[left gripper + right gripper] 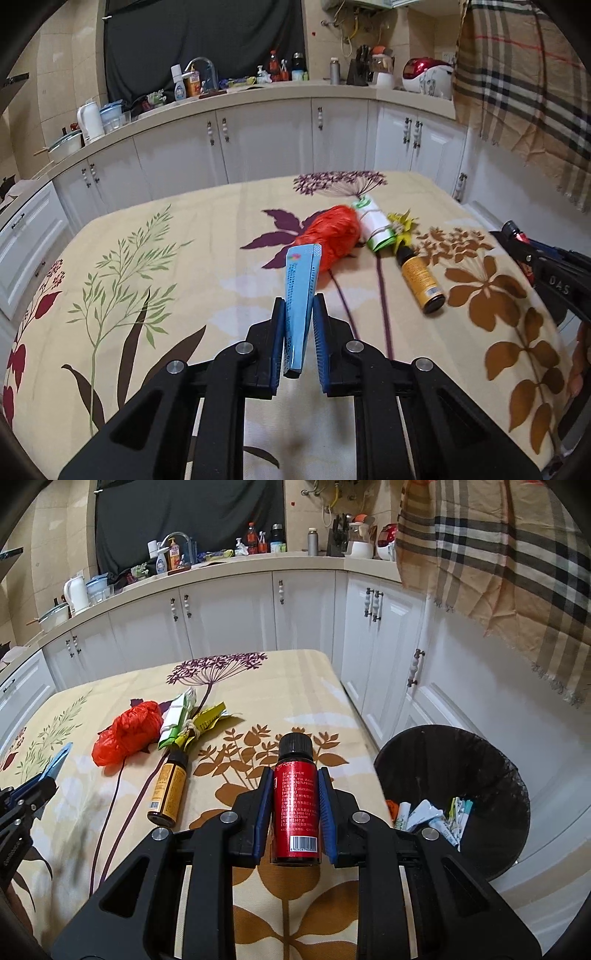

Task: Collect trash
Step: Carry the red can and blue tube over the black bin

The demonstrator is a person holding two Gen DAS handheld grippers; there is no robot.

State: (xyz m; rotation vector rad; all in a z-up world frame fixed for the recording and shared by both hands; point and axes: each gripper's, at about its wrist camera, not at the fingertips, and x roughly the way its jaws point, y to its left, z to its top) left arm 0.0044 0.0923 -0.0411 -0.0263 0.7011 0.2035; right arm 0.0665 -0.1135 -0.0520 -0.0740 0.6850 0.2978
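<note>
Blue tube's (301,295) print is reading too blurred to make out; left gripper (299,314) jaws are clamping it above the floral-cloth counter (166,258). Right gripper (294,797) jaws are clamping a red bottle (295,805). Beside the black trash bin (454,760): orange bag (129,731), amber bottle (168,786), tied wrappers (184,716).
</note>
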